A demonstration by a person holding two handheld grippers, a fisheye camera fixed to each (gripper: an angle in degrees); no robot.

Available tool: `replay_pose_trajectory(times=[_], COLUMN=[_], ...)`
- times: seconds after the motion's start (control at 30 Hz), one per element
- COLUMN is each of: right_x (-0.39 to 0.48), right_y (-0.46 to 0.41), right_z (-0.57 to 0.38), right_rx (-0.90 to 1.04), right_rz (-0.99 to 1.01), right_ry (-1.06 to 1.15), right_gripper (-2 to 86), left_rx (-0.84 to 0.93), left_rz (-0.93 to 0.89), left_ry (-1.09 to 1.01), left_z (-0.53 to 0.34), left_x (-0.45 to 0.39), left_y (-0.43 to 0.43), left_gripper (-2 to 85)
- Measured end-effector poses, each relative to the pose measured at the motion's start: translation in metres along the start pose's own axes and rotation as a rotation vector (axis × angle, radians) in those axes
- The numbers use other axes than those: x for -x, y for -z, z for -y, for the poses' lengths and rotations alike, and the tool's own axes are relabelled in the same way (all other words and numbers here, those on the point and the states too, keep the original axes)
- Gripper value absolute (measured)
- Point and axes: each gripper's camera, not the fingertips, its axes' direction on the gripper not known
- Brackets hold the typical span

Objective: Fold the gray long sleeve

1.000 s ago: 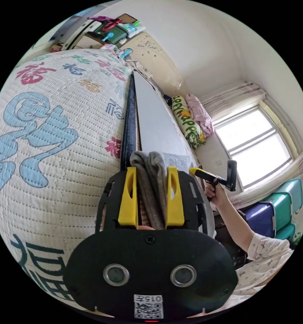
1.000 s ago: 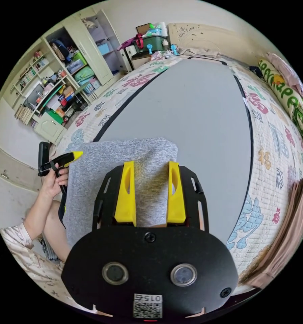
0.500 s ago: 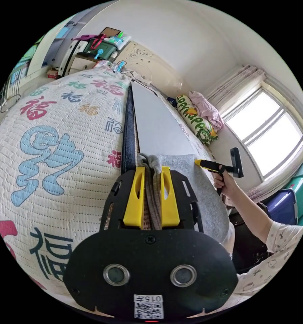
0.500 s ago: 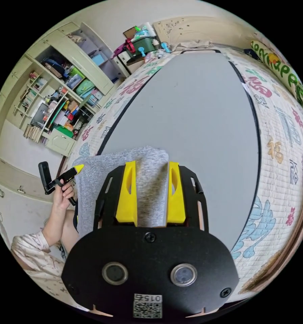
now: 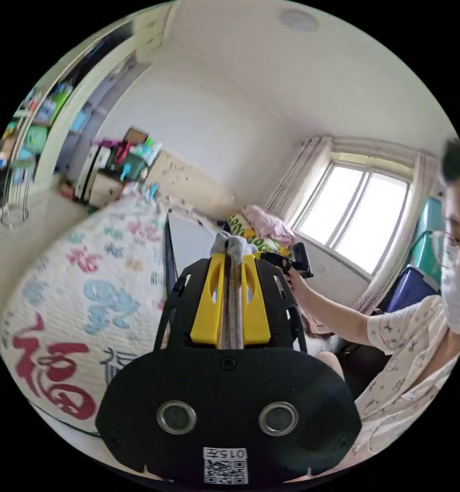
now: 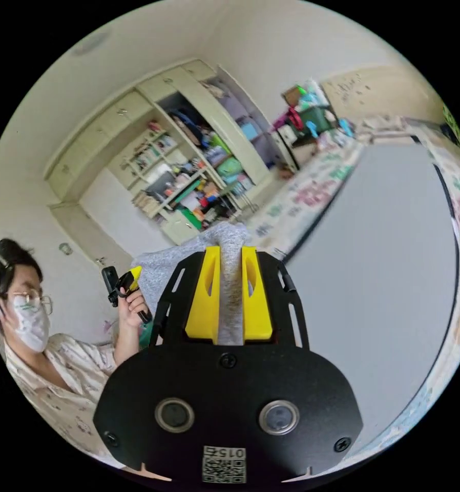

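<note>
The gray long sleeve [image 6: 163,266] is lifted off the grey board [image 6: 383,266] and held in the air by both grippers. In the right gripper view my right gripper [image 6: 229,256] is shut on a fold of its cloth, which sticks up between the yellow jaws. In the left gripper view my left gripper [image 5: 231,261] is shut on a bunched edge of the gray long sleeve [image 5: 233,245]. The left gripper [image 6: 128,279] appears at the garment's far end in the right gripper view, and the right gripper [image 5: 284,261] is seen in the person's hand in the left gripper view.
A quilted bedcover [image 5: 86,307] with coloured characters lies under the board. The person [image 5: 419,338] stands close by, between both hands. Open shelves [image 6: 189,179] packed with things line one wall. A window [image 5: 363,225], pillows [image 5: 255,228] and stacked storage boxes [image 5: 419,287] are at the other side.
Both grippers have risen and tilted up, lifting the gray long sleeve off the board. Both pairs of jaws have closed tighter on the cloth. The person's head has come into both views.
</note>
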Motion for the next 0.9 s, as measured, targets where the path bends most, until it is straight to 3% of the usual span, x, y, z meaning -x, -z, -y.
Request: replay_pose_trajectory(times=[0.2,0.3,0.47,0.53,0.73,0.83,0.9], right_x=[0.166,0.220,0.276,0.295,0.361,0.383,0.392], right_y=[-0.002,-0.027,-0.102,-0.140,-0.285,-0.380,-0.452], right_z=[-0.028,-0.063,-0.125,-0.150,-0.218,-0.240,-0.257], right_rx=[-0.130,-0.139,-0.042,0.053,0.410,0.548,0.624], right_rz=[0.219,0.334,0.522,0.537,0.483,0.408,0.239], right_ry=[0.400,0.510,0.515,0.487,0.467,0.371,0.304], right_gripper=[6.6,6.4,6.2,6.1,5.9,6.1,4.4], left_rx=[-0.257,-0.328,-0.348,-0.327,-0.378,-0.428,-0.461], left_rz=[0.253,0.350,0.535,0.605,0.666,0.793,0.863], left_ry=[-0.328,-0.358,-0.346,-0.302,0.091,0.298,0.455], left_z=[0.010,-0.015,-0.068,-0.087,-0.164,-0.213,-0.262], left_x=[-0.144,-0.192,-0.250,-0.260,-0.212,-0.153,-0.075], left_y=[0.205,0.285,0.379,0.405,0.482,0.504,0.509], left_gripper=[2.9,2.5,2.1,2.1,3.4,5.2,7.8])
